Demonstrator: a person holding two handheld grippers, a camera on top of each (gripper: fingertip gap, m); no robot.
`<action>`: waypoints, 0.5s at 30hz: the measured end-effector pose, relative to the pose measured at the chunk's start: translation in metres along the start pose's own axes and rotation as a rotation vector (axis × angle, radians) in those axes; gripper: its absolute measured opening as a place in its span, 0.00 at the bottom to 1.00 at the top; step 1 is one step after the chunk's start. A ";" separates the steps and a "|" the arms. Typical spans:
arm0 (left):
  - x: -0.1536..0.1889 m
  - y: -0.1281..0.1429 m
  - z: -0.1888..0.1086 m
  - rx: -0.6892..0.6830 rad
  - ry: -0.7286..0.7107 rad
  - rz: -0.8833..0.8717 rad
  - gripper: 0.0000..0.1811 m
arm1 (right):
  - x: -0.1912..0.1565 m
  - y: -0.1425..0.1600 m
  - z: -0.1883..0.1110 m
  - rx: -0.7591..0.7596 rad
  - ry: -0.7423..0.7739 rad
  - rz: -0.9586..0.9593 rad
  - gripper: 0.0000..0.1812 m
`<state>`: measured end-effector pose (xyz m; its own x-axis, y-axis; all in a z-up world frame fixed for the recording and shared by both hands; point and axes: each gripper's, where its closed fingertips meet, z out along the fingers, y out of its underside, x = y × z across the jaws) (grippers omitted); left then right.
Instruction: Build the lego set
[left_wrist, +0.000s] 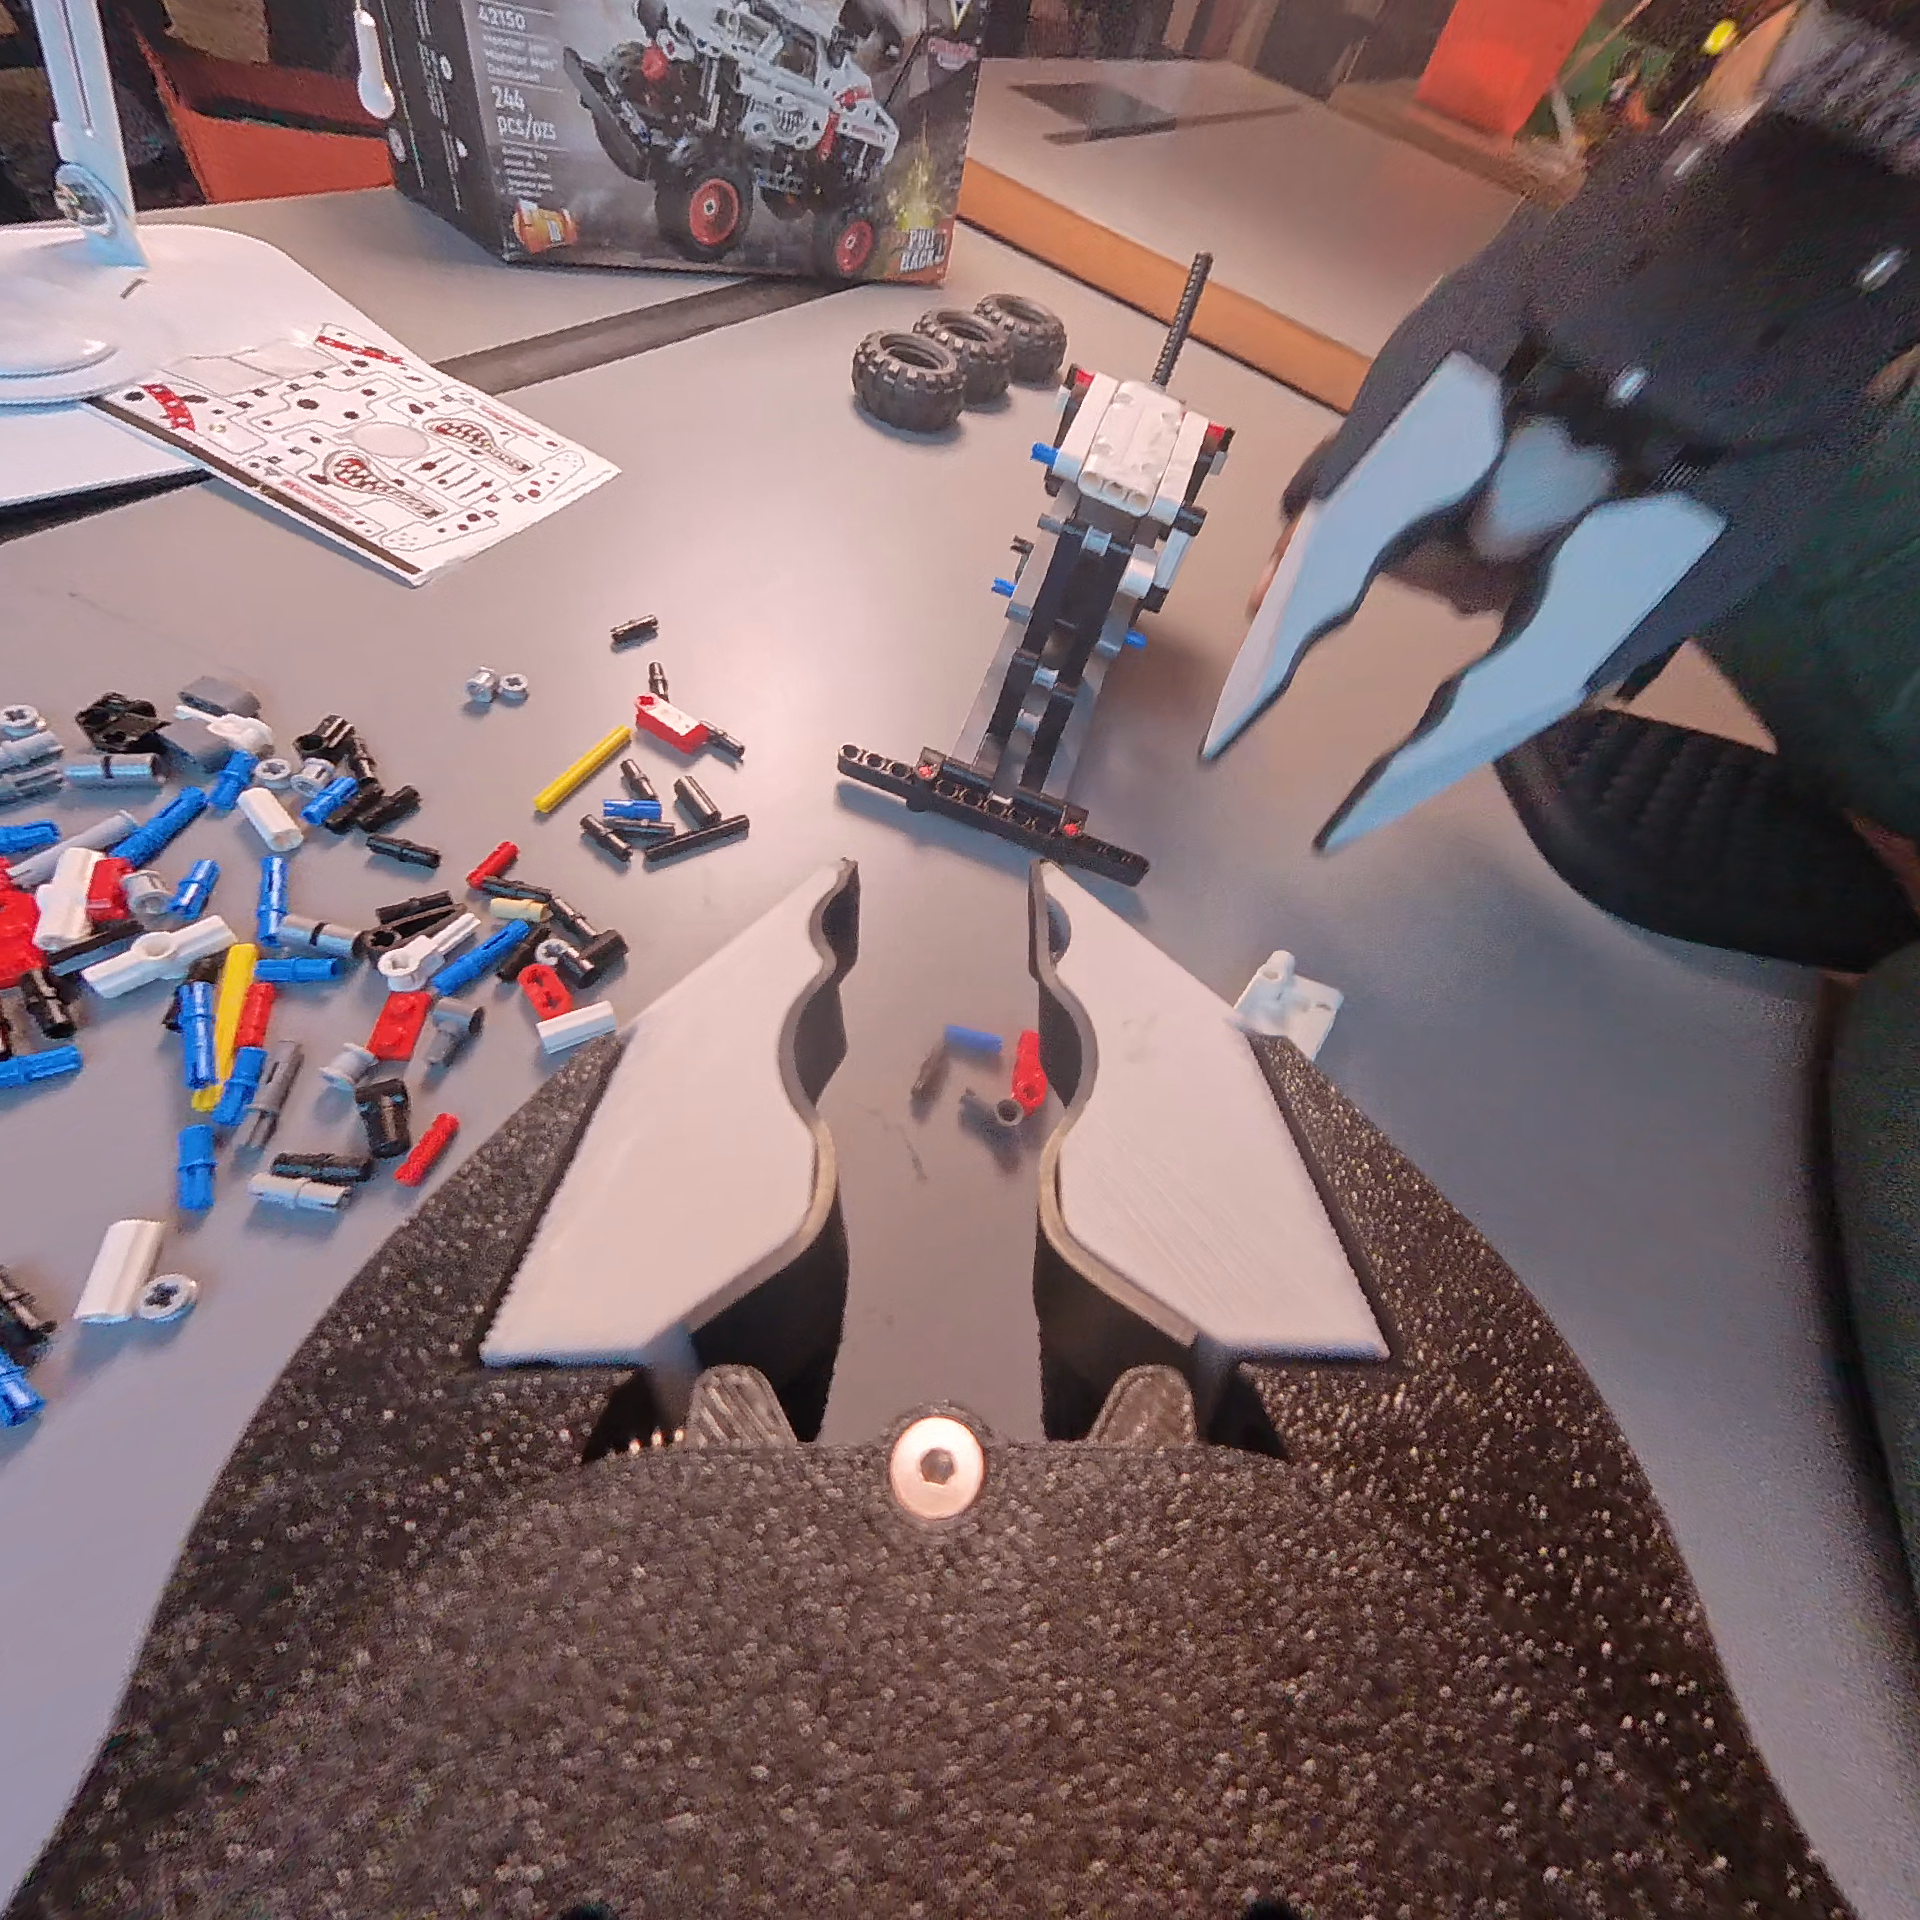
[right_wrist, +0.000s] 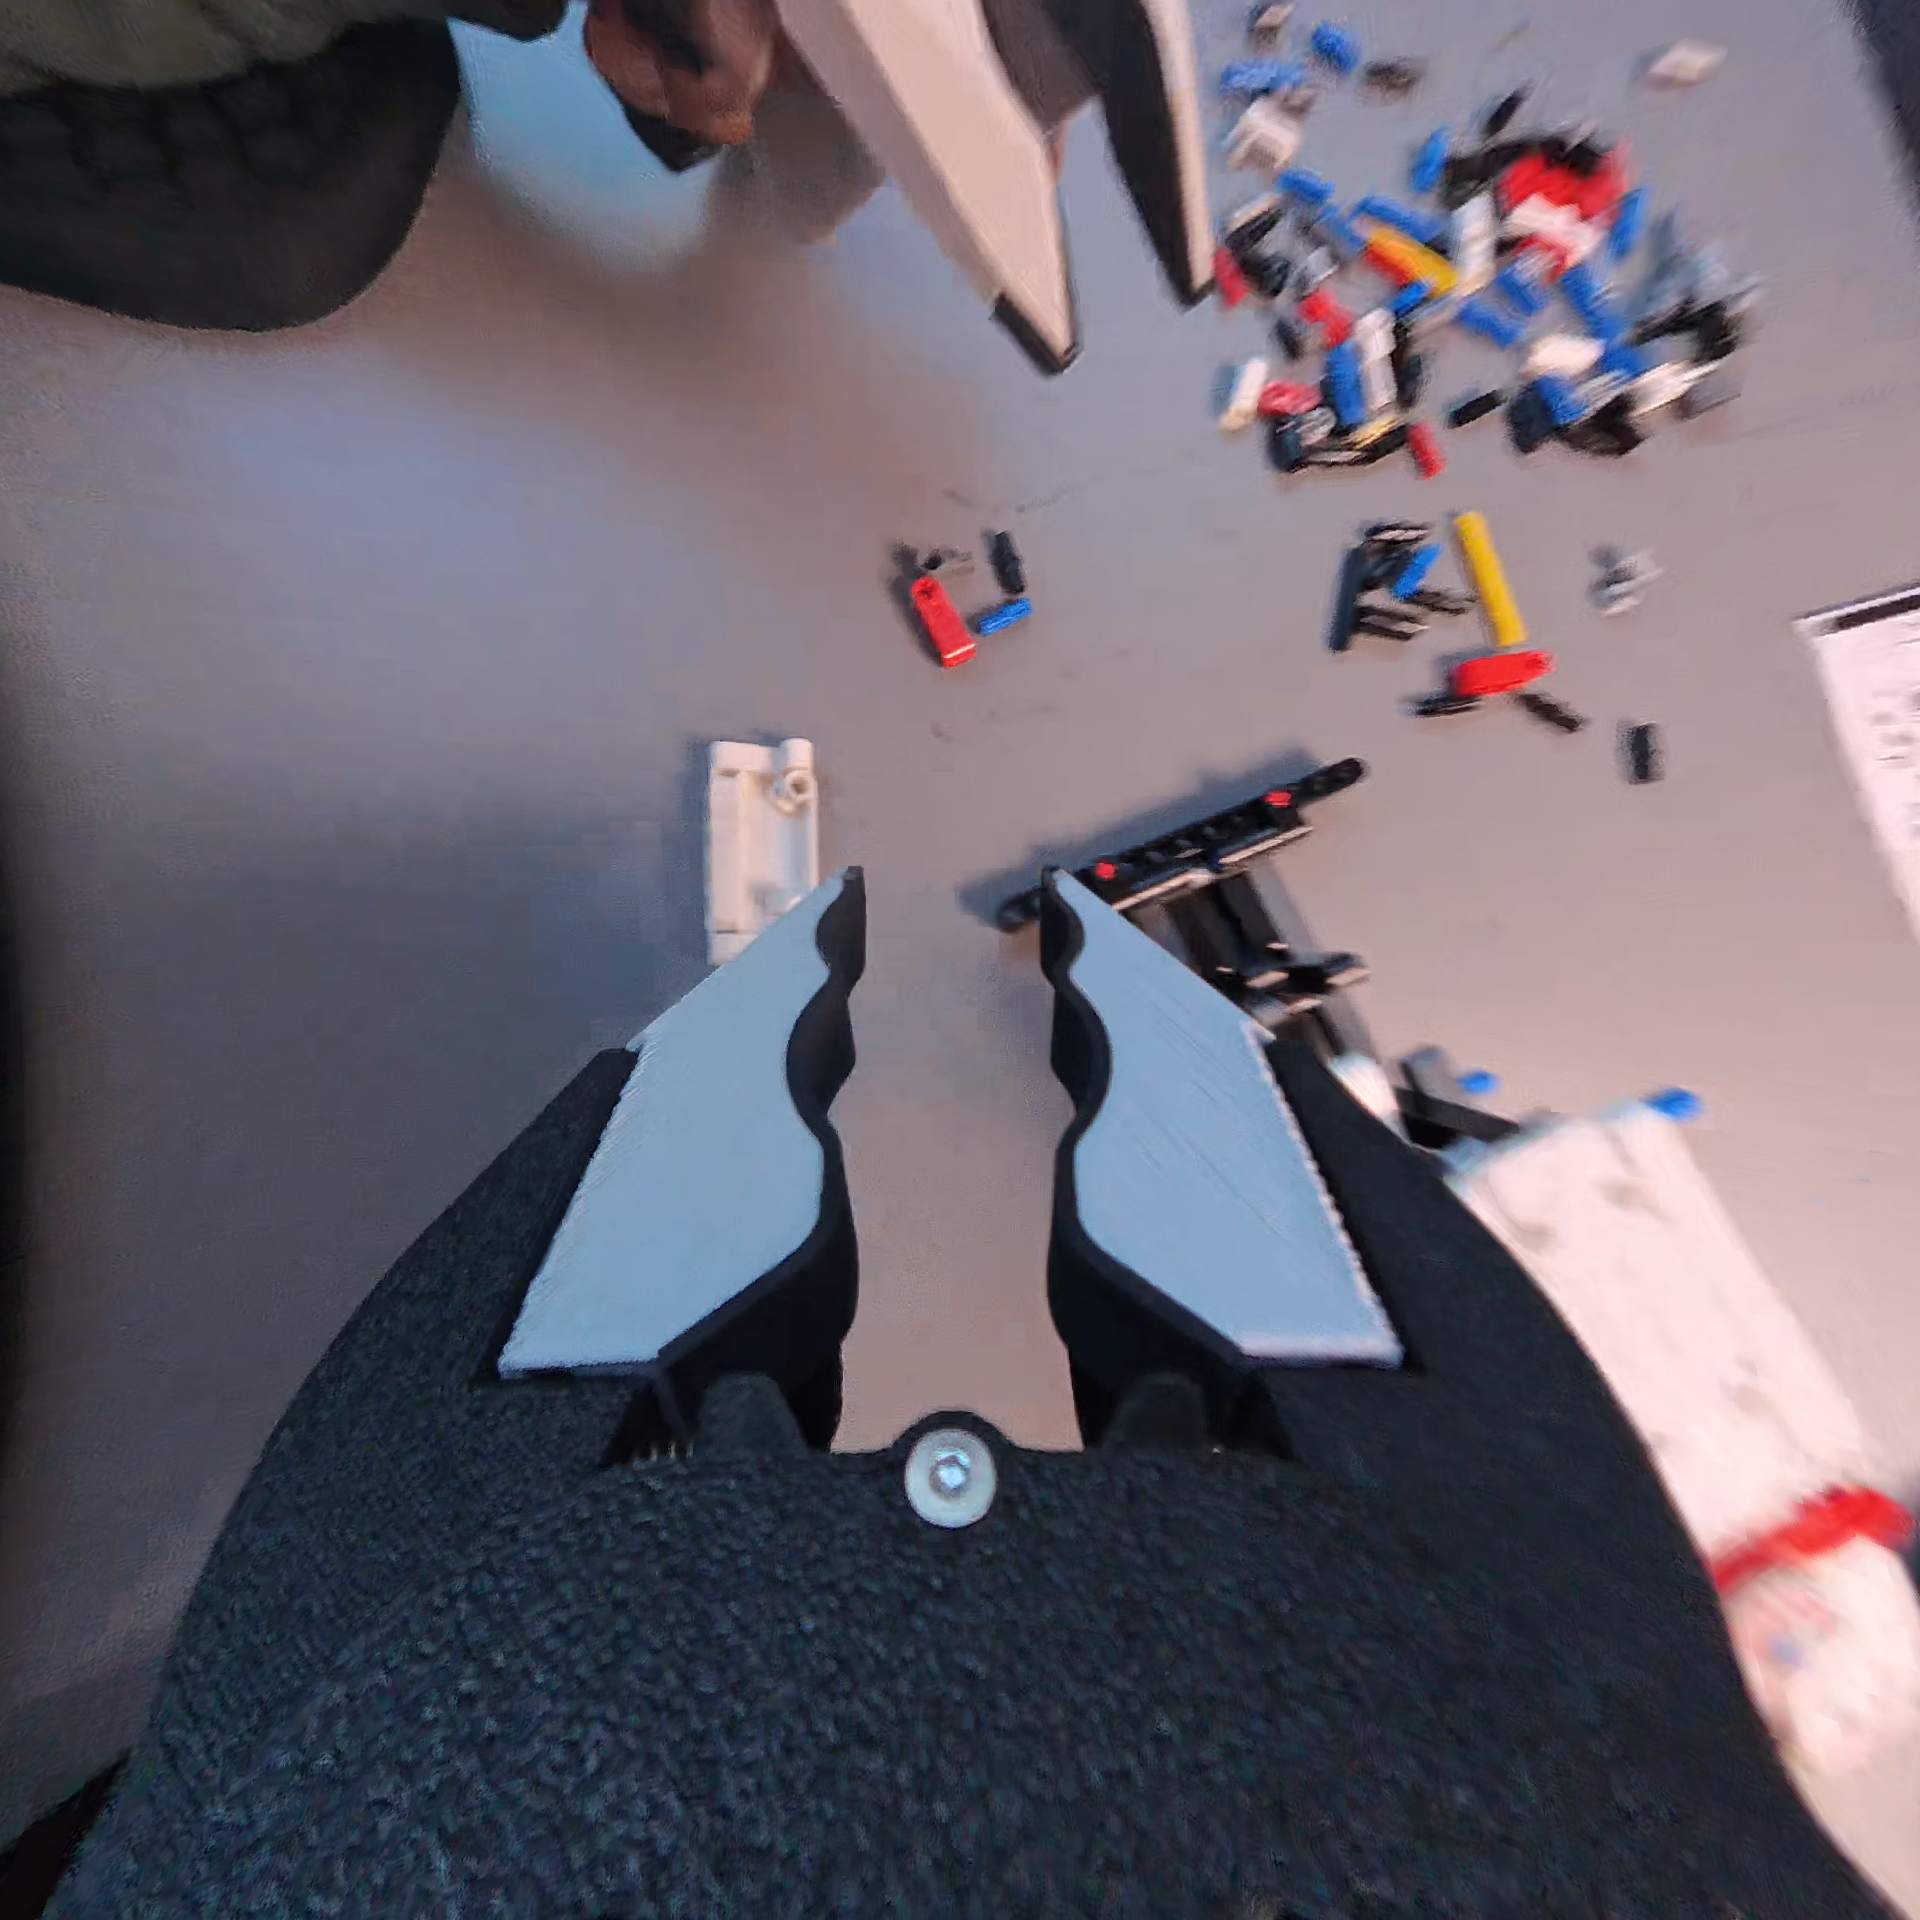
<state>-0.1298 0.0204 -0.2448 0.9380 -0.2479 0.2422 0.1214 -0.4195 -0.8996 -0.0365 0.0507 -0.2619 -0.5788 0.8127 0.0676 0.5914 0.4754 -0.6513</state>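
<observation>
The half-built black, grey and white Lego chassis (left_wrist: 1081, 582) lies on the grey table (left_wrist: 810, 540) ahead of my left gripper (left_wrist: 945, 883), which is open and empty. A few small red, blue and black pieces (left_wrist: 987, 1070) lie between its fingers on the table. A white panel piece (left_wrist: 1288, 1003) lies just to its right. My right gripper (left_wrist: 1268, 798) hovers at the upper right. In the blurred right wrist view my right gripper (right_wrist: 953, 883) is open and empty, with the white panel piece (right_wrist: 758, 831) at its left fingertip and the chassis (right_wrist: 1226, 904) at its right.
A pile of loose pieces (left_wrist: 260, 935) covers the left of the table. Three black tyres (left_wrist: 956, 358), the set's box (left_wrist: 707, 135), a sticker sheet (left_wrist: 364, 447) and a white stand base (left_wrist: 62, 281) sit farther back. A yellow axle (left_wrist: 582, 769) lies mid-table. My hands' fingertips stand some 11 cm from each other. My left tips are roughly 12 cm from the yellow axle (left_wrist: 582, 769). Look for it in the right wrist view (right_wrist: 1485, 569) too.
</observation>
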 end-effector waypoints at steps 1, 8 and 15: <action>-0.003 0.002 0.000 -0.014 -0.013 0.012 0.18 | 0.012 -0.006 -0.017 0.019 0.079 -0.055 0.19; -0.003 0.014 0.006 -0.074 -0.011 0.012 0.18 | 0.107 0.038 -0.078 -0.341 0.351 -0.327 0.56; 0.001 0.020 0.010 -0.101 -0.009 0.036 0.18 | 0.118 0.072 -0.047 -0.545 0.150 -0.318 0.30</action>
<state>-0.1235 0.0204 -0.2660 0.9441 -0.2567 0.2067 0.0545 -0.4969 -0.8661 -0.0359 0.1966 -0.2648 -0.7114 0.6234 0.3246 0.6269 0.7716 -0.1078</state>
